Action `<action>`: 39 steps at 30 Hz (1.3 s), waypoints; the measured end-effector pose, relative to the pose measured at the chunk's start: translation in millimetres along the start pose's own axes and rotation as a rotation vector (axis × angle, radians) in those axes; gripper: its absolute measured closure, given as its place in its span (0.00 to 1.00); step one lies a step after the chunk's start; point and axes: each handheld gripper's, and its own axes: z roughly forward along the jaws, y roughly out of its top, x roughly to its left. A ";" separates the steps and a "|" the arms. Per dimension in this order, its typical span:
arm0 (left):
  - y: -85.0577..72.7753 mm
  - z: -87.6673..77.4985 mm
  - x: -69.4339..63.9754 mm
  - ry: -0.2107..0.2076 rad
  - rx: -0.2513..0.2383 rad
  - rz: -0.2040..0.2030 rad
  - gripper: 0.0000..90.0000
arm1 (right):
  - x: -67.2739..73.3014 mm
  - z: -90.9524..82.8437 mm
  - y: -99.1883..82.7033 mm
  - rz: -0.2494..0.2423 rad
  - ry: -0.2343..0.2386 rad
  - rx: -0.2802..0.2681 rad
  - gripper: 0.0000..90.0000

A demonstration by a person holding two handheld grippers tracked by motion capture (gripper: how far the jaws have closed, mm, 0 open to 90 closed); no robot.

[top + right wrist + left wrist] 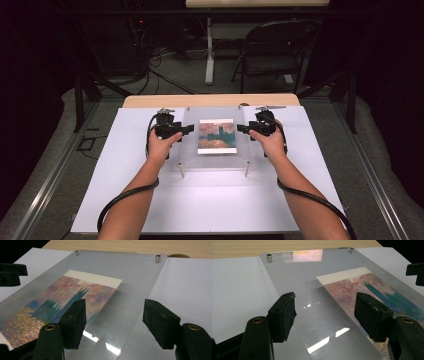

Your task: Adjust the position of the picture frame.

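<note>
Both of my arms come in from the bottom of the high view, and each hand holds a gripper. Under them is the table (150, 101), with a big white sheet (210, 200) lying on most of its top and a strip of bare wood at the far edge. On the white sheet stands a clear plastic plate (190, 150) held up on little metal posts (269, 258) at its corners. A picture (216, 136) lies flat in the middle of the clear plate, with purple, orange and blue-green paint and a pale strip at its far end. My left gripper (188, 130) is at the left edge of the clear plate, and its jaws are spread wide apart with nothing between them but the plate below. My right gripper (242, 128) is at the right edge of the clear plate, with its jaws spread wide too and nothing held. Far behind the table stands a dark folding chair (275, 52) on the floor.
</note>
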 end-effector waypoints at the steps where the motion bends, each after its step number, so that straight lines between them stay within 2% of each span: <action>1: -0.2 1.5 1.0 0.007 0.000 -0.003 0.37 | -0.6 2.6 -0.3 0.002 -0.001 0.003 0.39; 3: -1.1 5.0 4.0 0.019 0.003 -0.012 0.37 | -1.1 6.6 -0.9 0.014 0.000 0.011 0.39; 7: -2.9 8.5 9.7 0.014 0.002 -0.035 0.37 | -3.6 13.1 -1.8 0.029 -0.006 0.017 0.39; 12: -4.1 10.8 12.9 -0.018 -0.006 -0.069 0.37 | -6.6 16.8 -1.0 0.051 0.010 0.015 0.39; 16: -5.0 13.5 12.4 -0.018 0.004 -0.070 0.37 | -8.1 18.6 -1.0 0.059 0.028 0.024 0.39; 22: -7.6 15.3 13.3 -0.019 0.023 -0.081 0.36 | -9.3 21.0 -2.6 0.057 0.027 0.030 0.38; 27: -9.4 16.3 15.4 -0.030 0.031 -0.106 0.36 | -11.3 22.9 -3.4 0.061 0.033 0.038 0.38; 32: -11.1 17.6 16.3 -0.034 0.039 -0.117 0.36 | -14.0 23.1 -4.9 0.086 0.043 0.054 0.39; 35: -12.3 19.0 16.5 -0.033 0.046 -0.121 0.36 | -15.4 24.0 -6.6 0.097 0.050 0.045 0.39; 39: -13.5 19.8 17.5 -0.041 0.044 -0.145 0.35 | -16.0 25.0 -8.9 0.112 0.053 0.049 0.39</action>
